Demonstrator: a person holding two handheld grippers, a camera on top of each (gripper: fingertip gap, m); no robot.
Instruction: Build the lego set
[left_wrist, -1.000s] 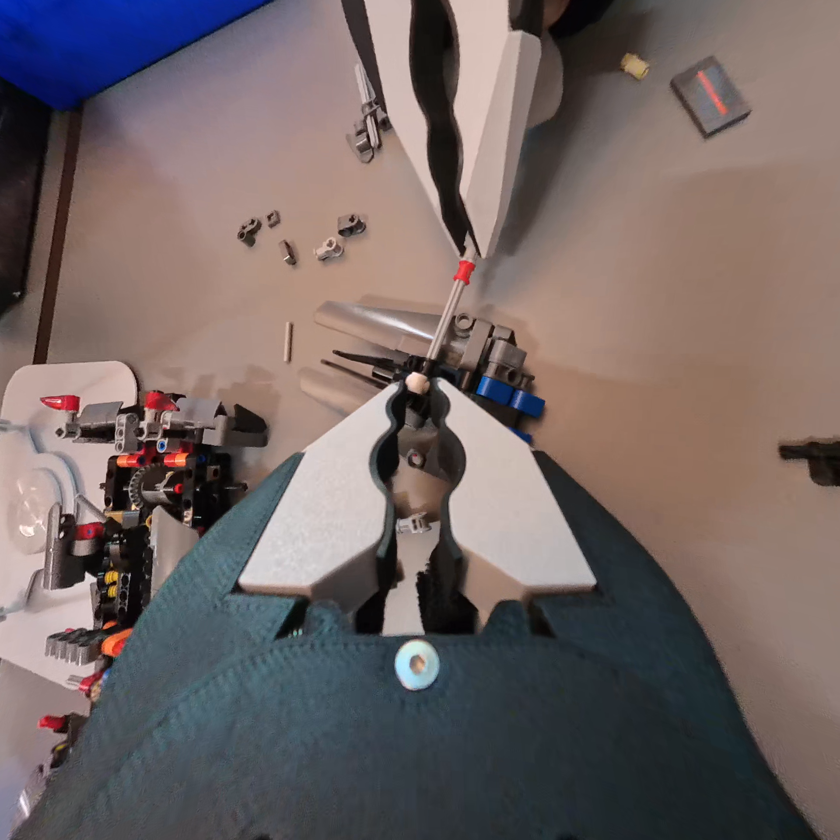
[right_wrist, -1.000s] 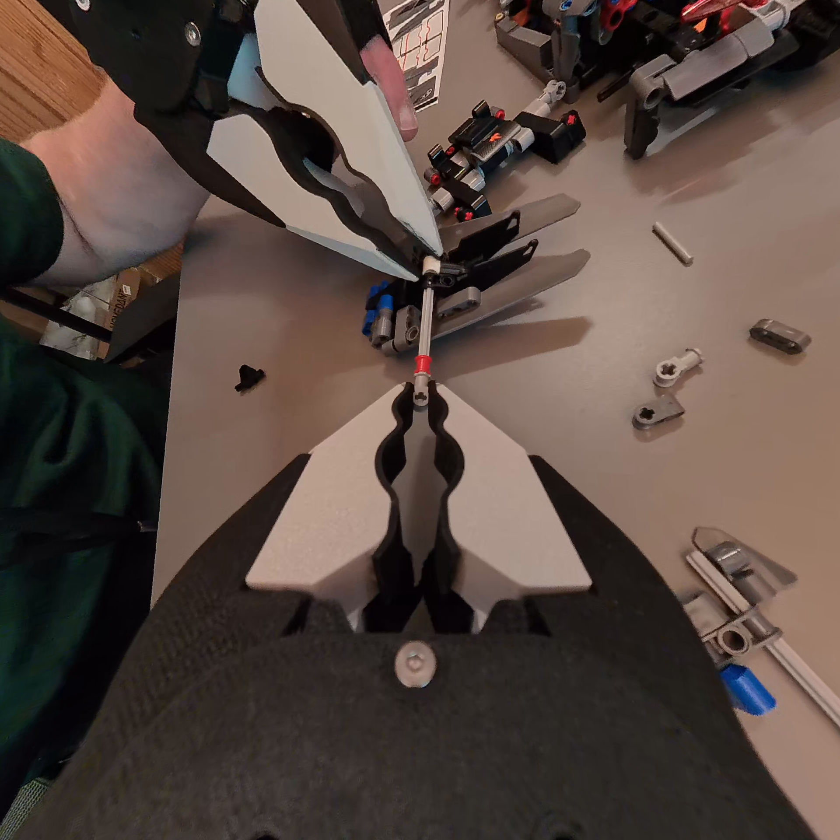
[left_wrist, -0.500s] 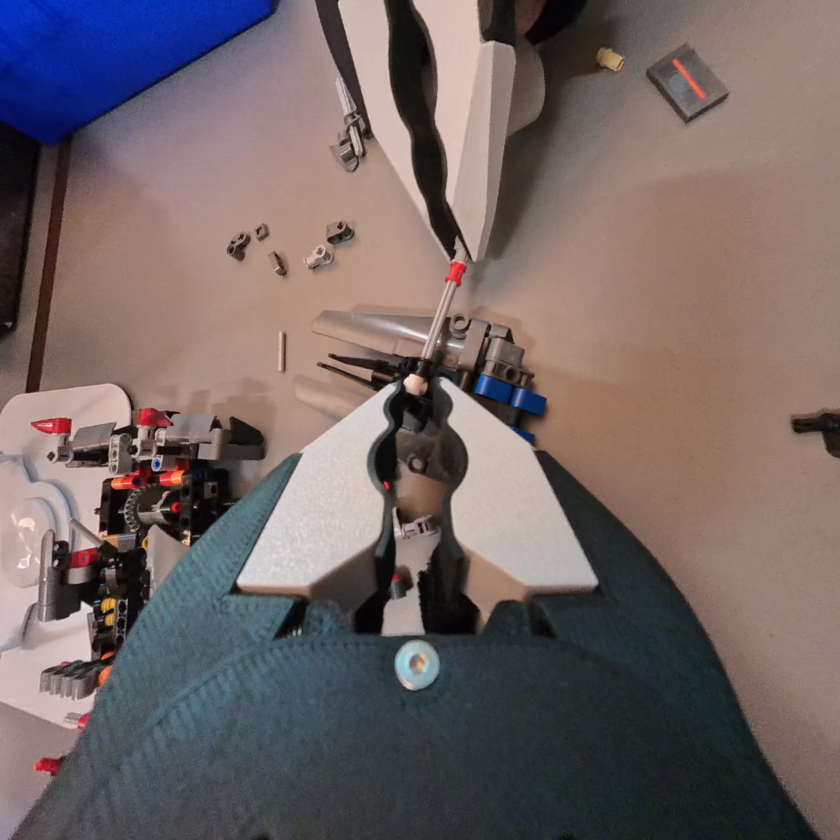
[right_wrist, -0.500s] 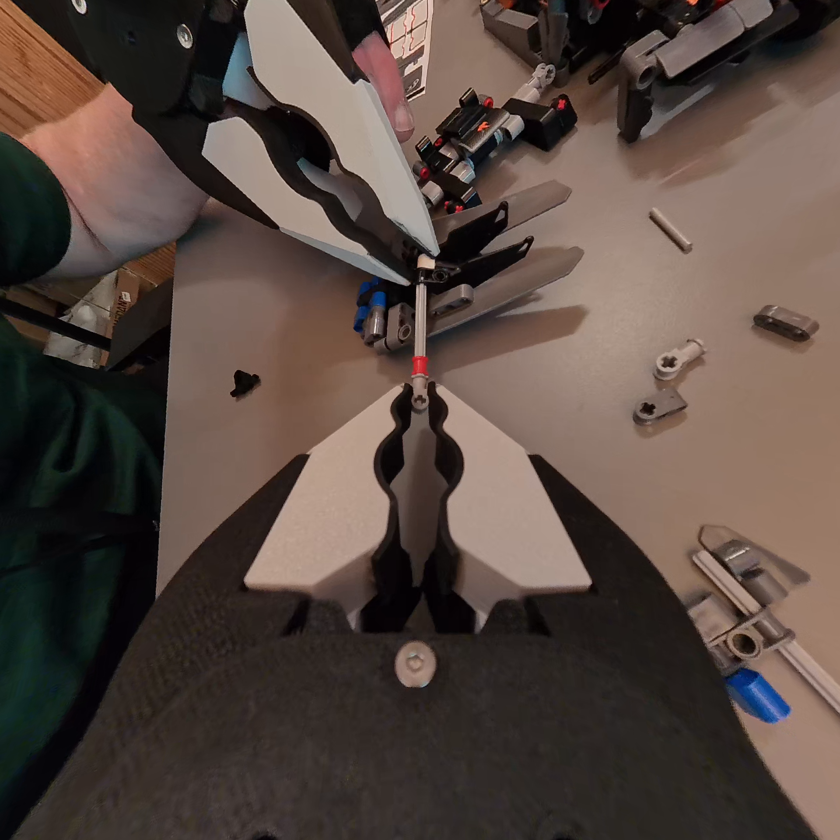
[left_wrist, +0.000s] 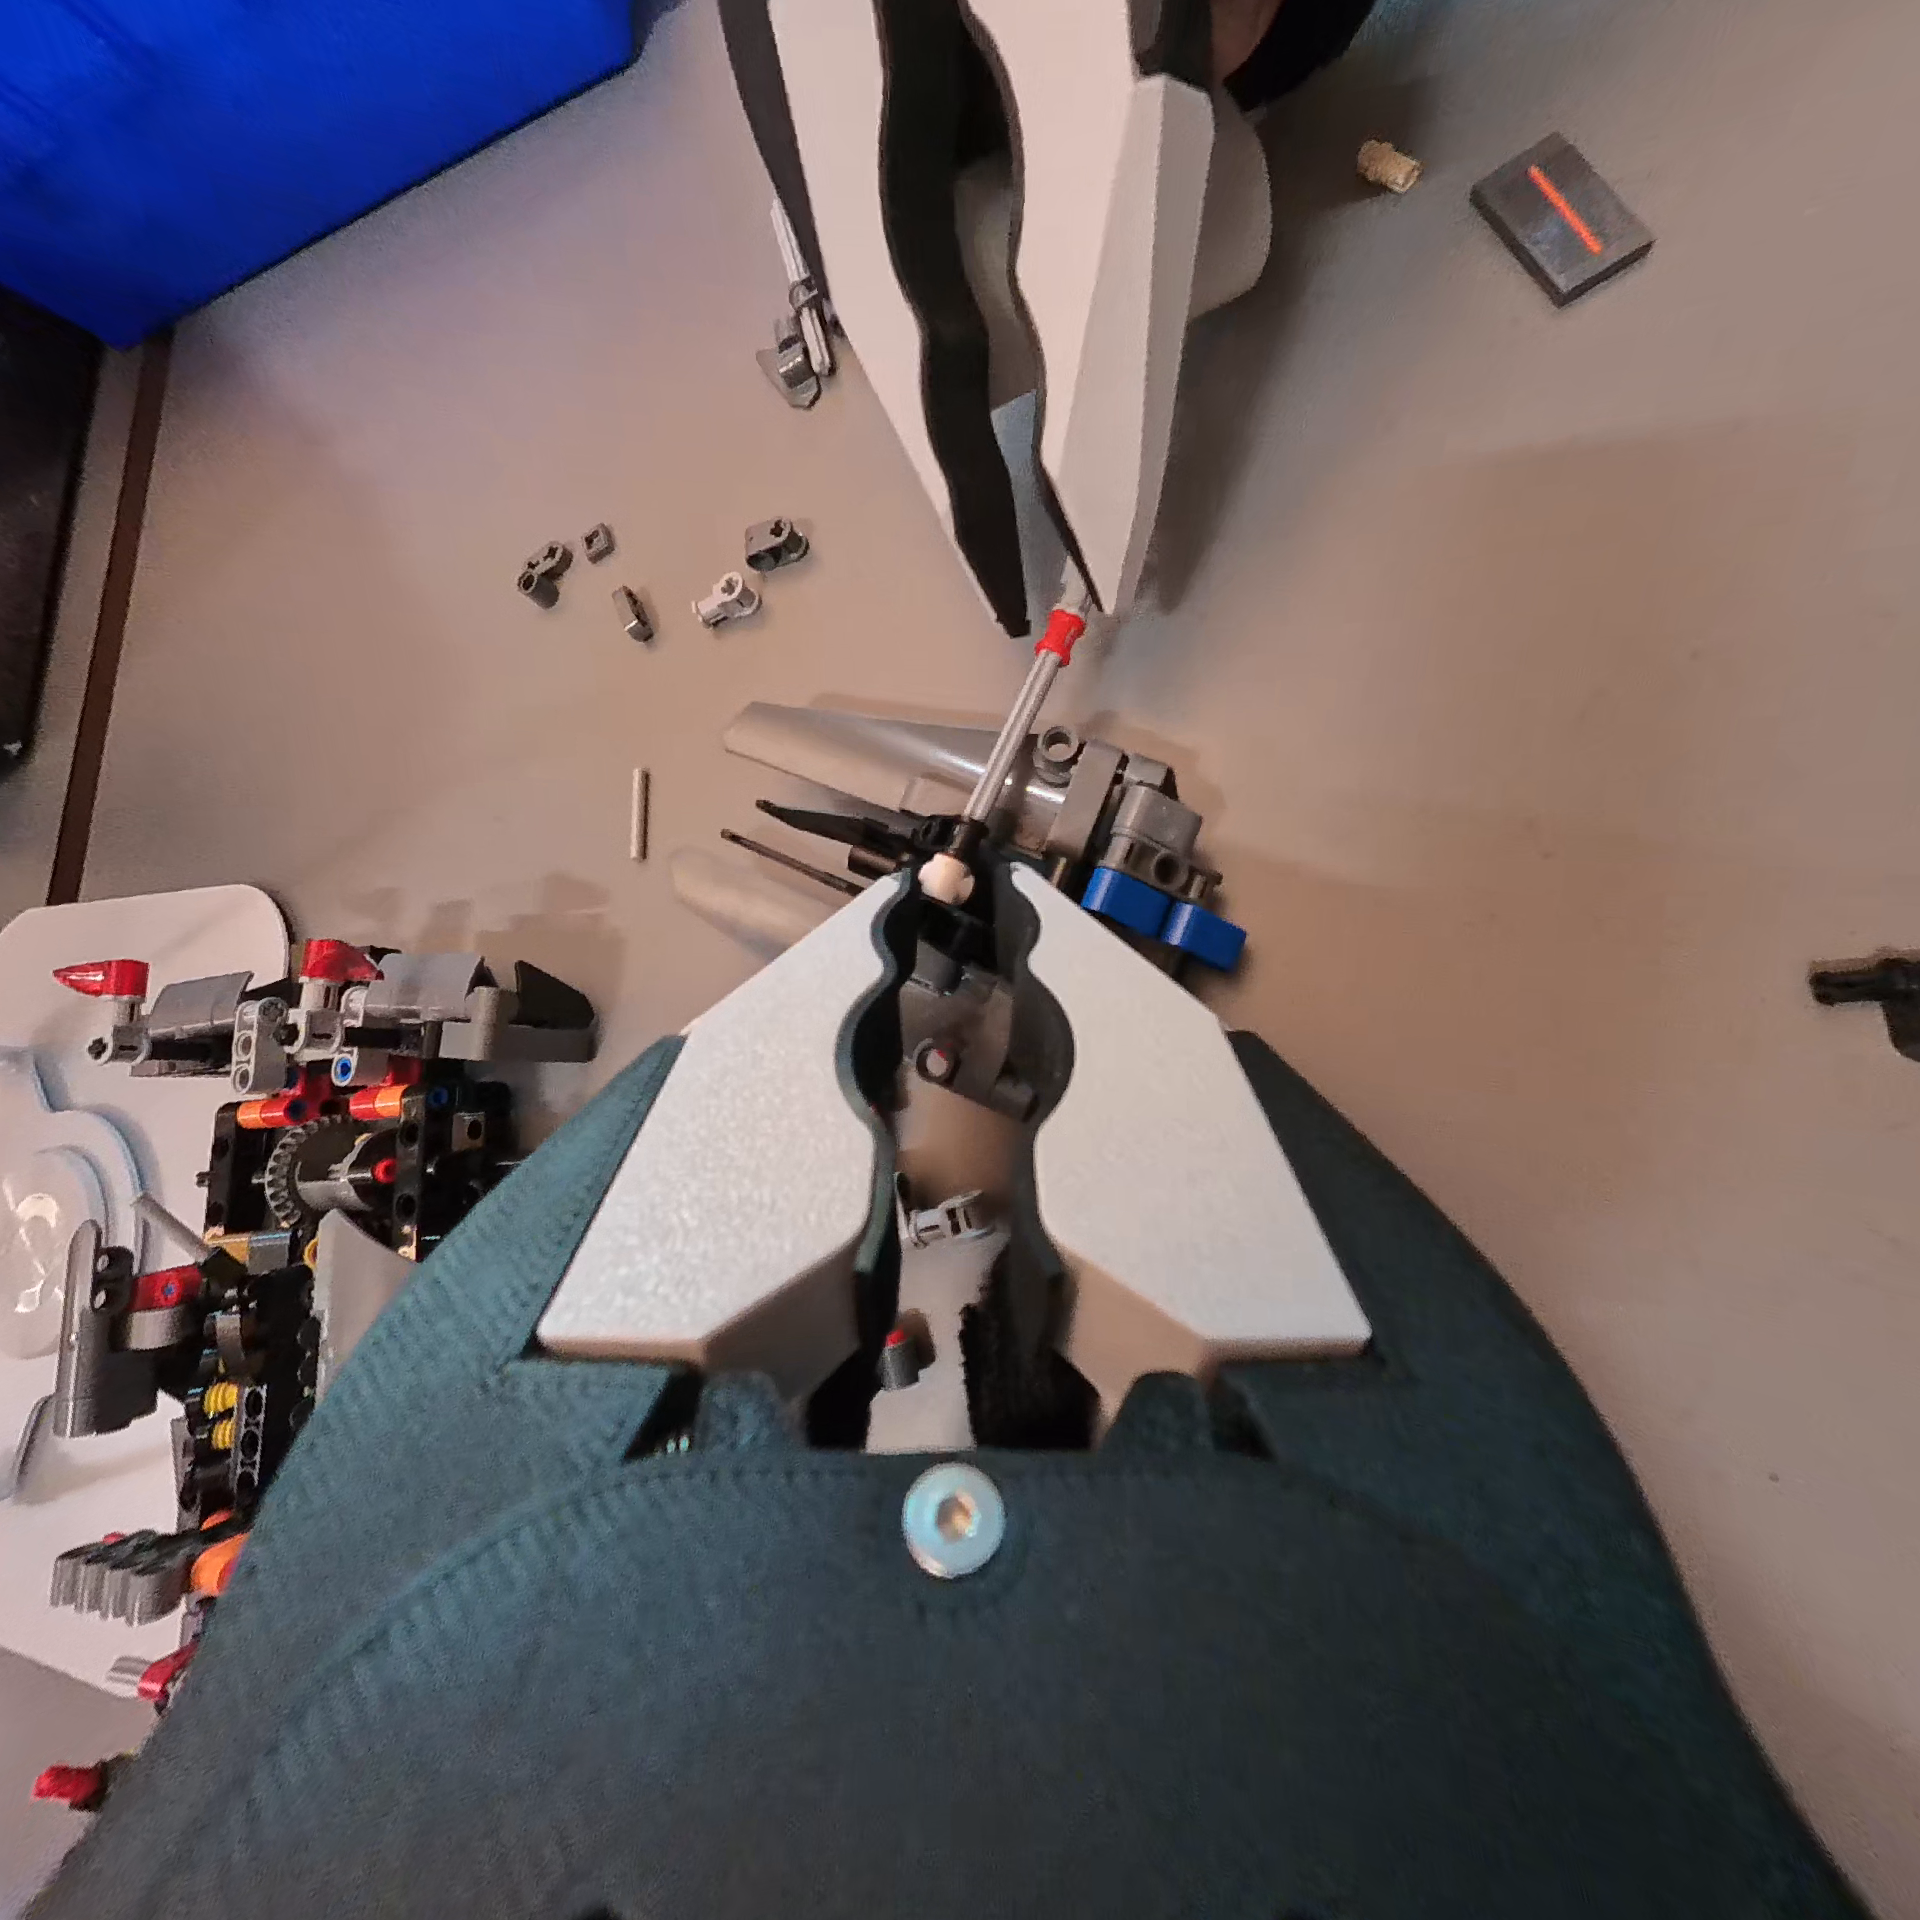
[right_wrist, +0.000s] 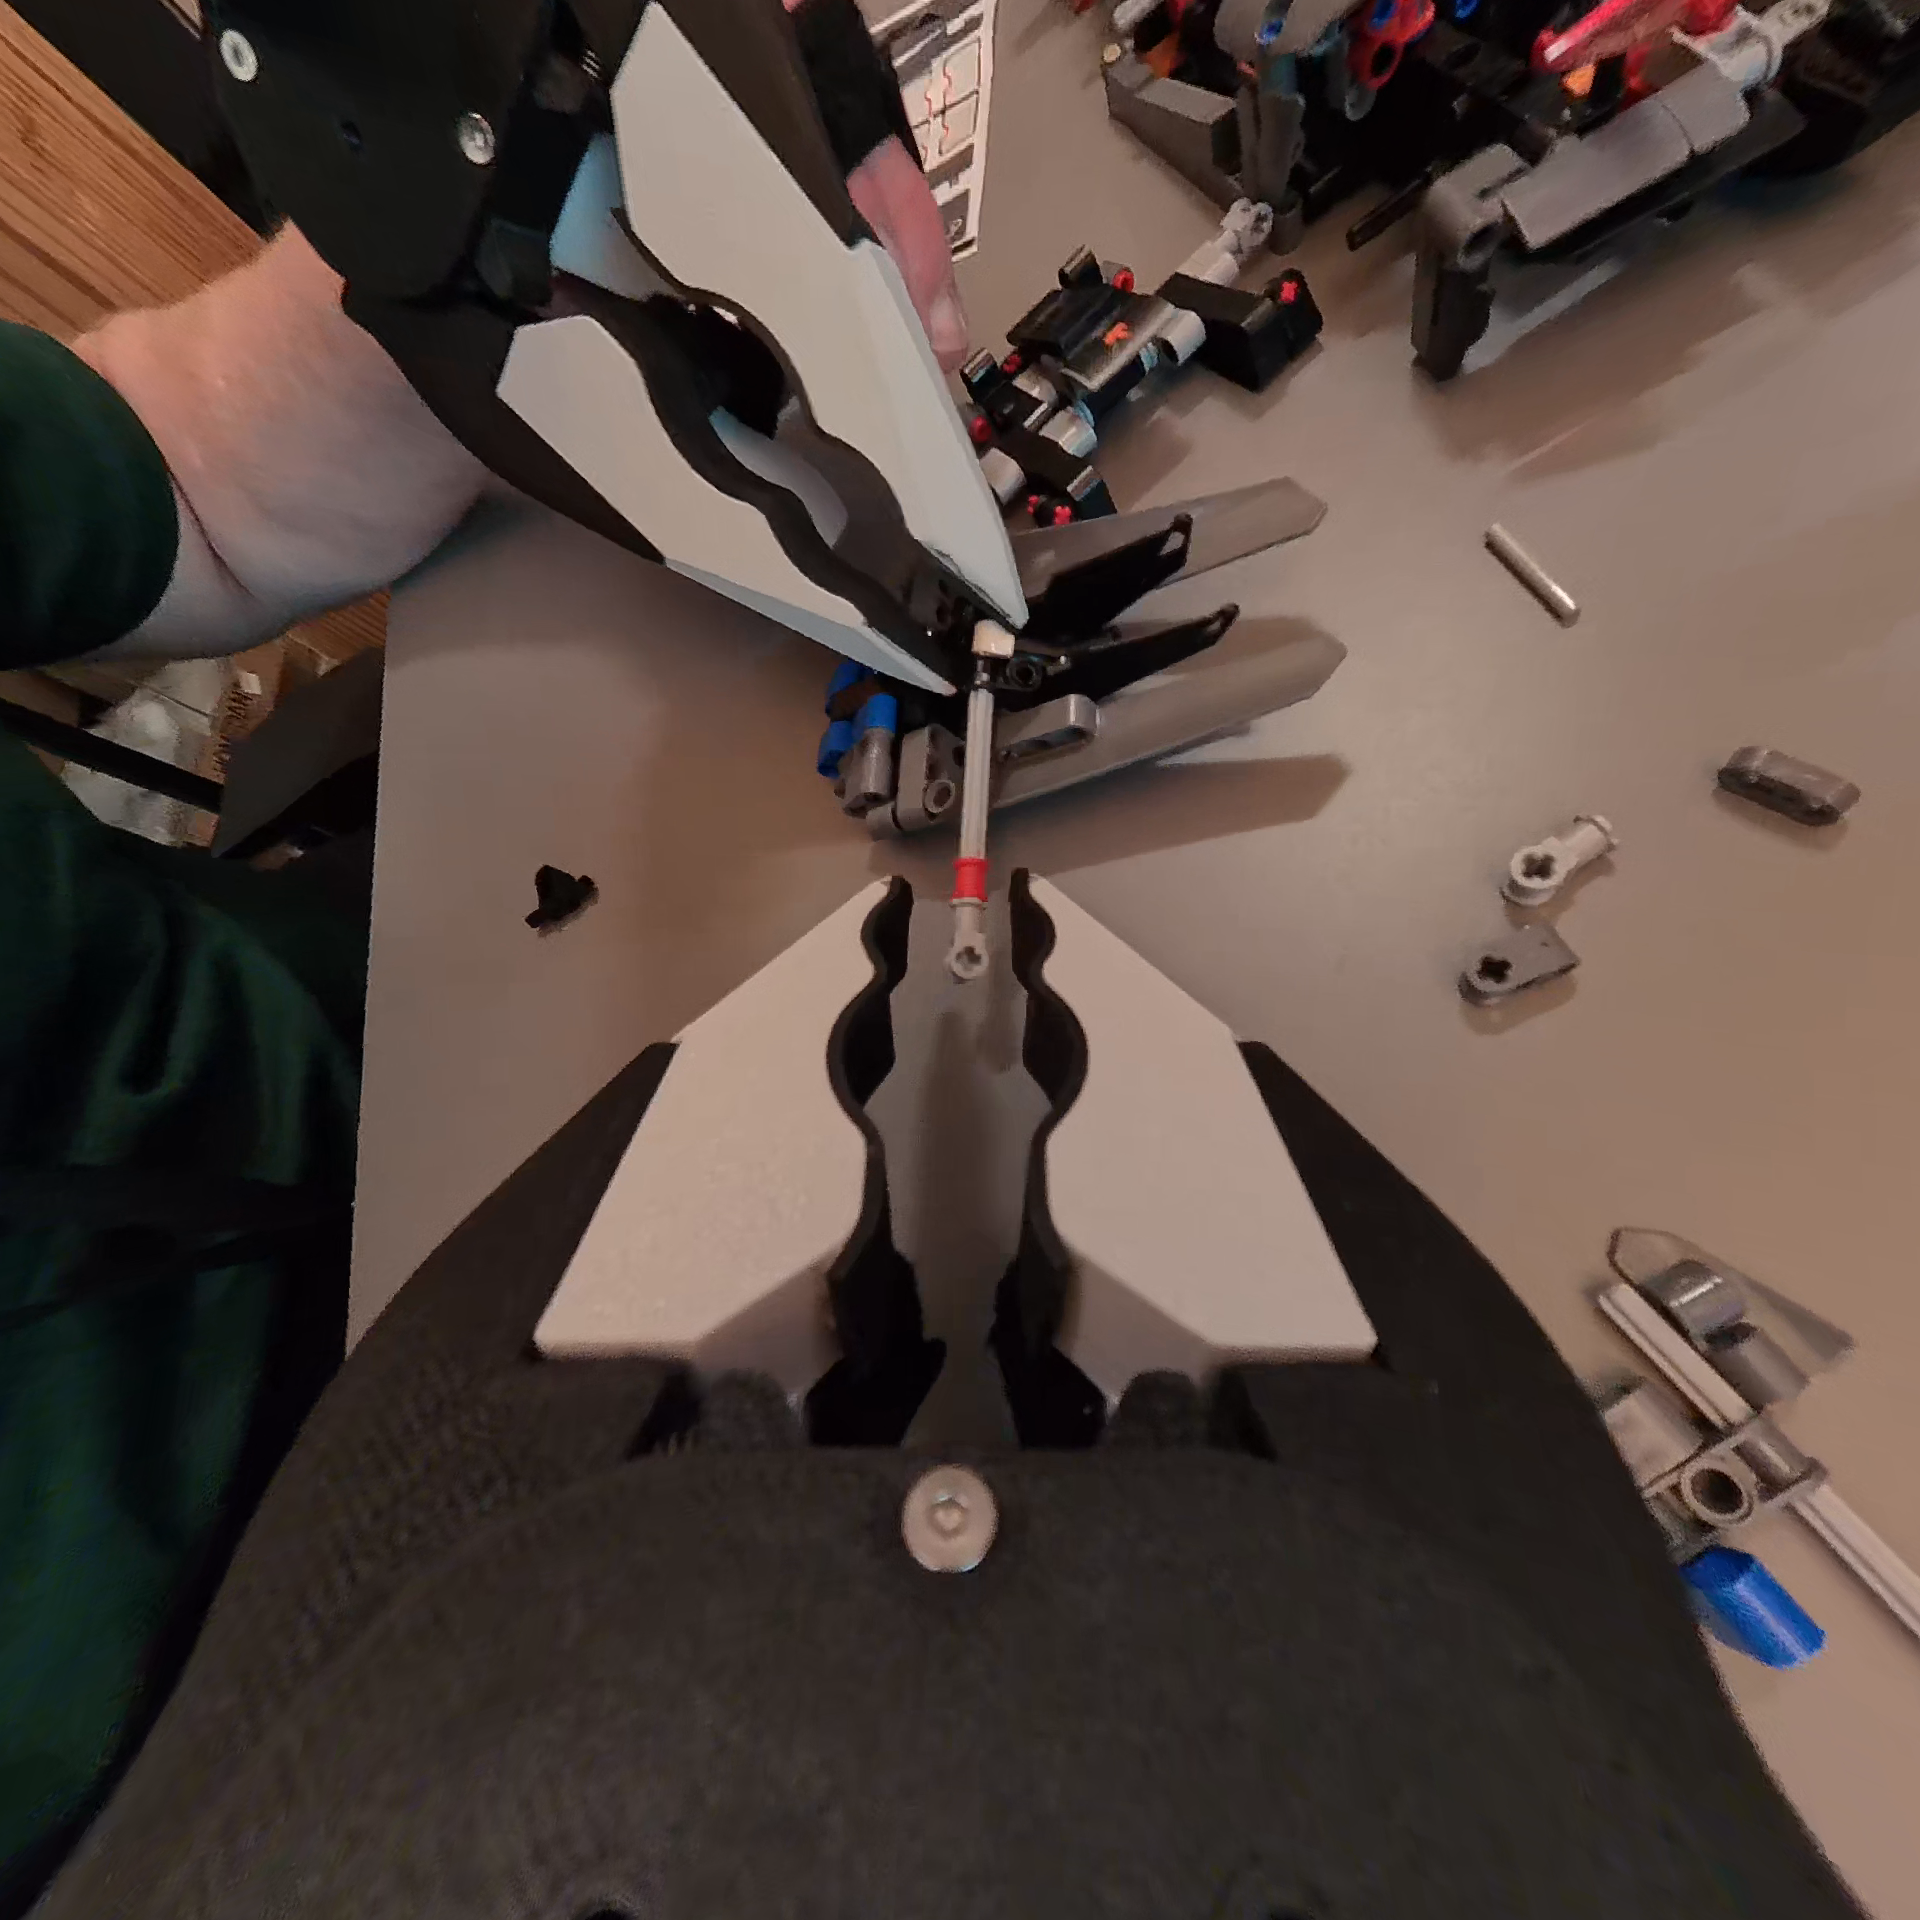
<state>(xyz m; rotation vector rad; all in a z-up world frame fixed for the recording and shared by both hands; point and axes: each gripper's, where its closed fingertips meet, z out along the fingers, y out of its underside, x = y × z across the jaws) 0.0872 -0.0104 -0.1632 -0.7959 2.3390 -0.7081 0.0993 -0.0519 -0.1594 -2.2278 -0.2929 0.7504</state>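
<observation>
Left wrist view puts our left gripper (left_wrist: 951, 883) over the grey table (left_wrist: 1507, 727), its tips pinched on the black joint below the cream ball (left_wrist: 948, 876) that caps a thin grey rod (left_wrist: 1013, 743). The rod slants up and away to a red collar (left_wrist: 1062, 631) right at the tips of our right gripper (left_wrist: 1055, 608), which comes down from the top edge. Behind the rod lies a winged sub-build (left_wrist: 1081, 821) with grey blades, black spikes and blue pins. At the left sits the big model (left_wrist: 312, 1143), partly on a white sheet (left_wrist: 62, 935). Small grey connectors (left_wrist: 665, 582) are scattered farther back, with a loose short axle (left_wrist: 640, 814) near the blades and a dark tile (left_wrist: 1562, 218) with a red stripe at the upper right.

From the right wrist view, we see our right gripper (right_wrist: 961, 883) spread a little, with daylight on both sides of the rod's near end (right_wrist: 968, 951); the tips do not touch it. The red collar (right_wrist: 967, 878) sits level with the tips. The left gripper (right_wrist: 971, 639) clamps the far end just above the sub-build (right_wrist: 1091, 707), with our hand (right_wrist: 301, 457) behind it.
</observation>
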